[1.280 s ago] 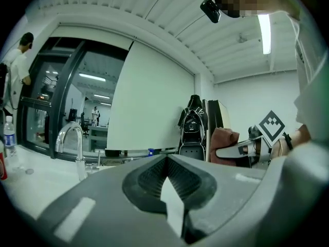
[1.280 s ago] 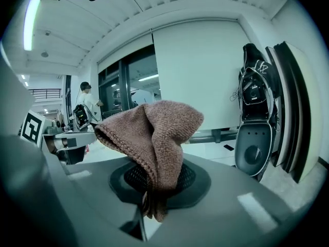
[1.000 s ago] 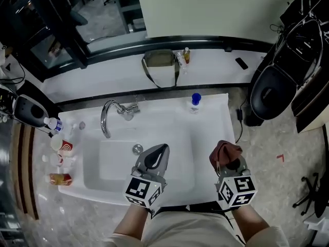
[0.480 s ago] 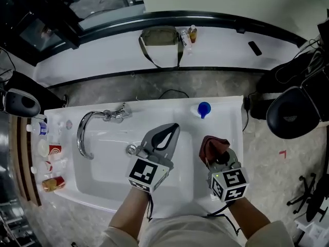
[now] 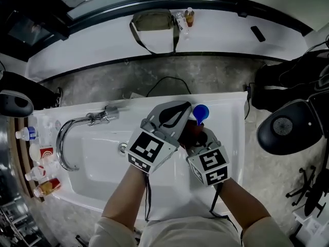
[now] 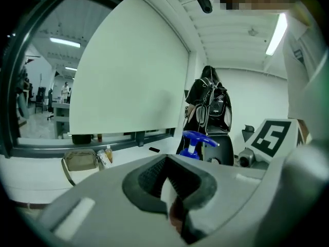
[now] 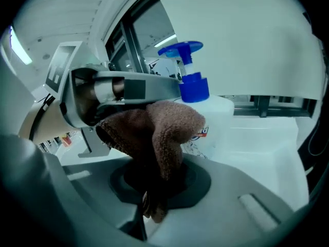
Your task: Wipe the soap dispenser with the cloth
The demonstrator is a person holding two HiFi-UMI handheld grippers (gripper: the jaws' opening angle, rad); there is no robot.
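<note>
- Right in front of you, your right tongs (image 7: 150, 197) are clamped tight on the brown cloth (image 7: 164, 127), which bunches up above the jaws.
- Just beyond, the top of the cloth sits right up against the side of the soap dispenser (image 7: 194, 89), a pale bottle with a blue pump.
- Your left tongs (image 6: 172, 207) have their jaws closed together and carry nothing. In the head view they lie just left of the blue pump head, with the tip beside it.
- You have the two tongs close together, and both are aimed at the bottle.
- That dispenser stands upright at the back right of the white table (image 5: 232, 118) that surrounds the sink (image 5: 97, 161).
- Left of your hands, the chrome faucet (image 5: 66, 138) arches over the basin.
- Small bottles and a cup (image 5: 37, 153) cluster at the table's left edge.
- Farther off, past a strip of grey floor, a curved white surface carries an olive bag (image 5: 153, 20). Two small bottles (image 5: 188, 16) stand just right of the bag.
</note>
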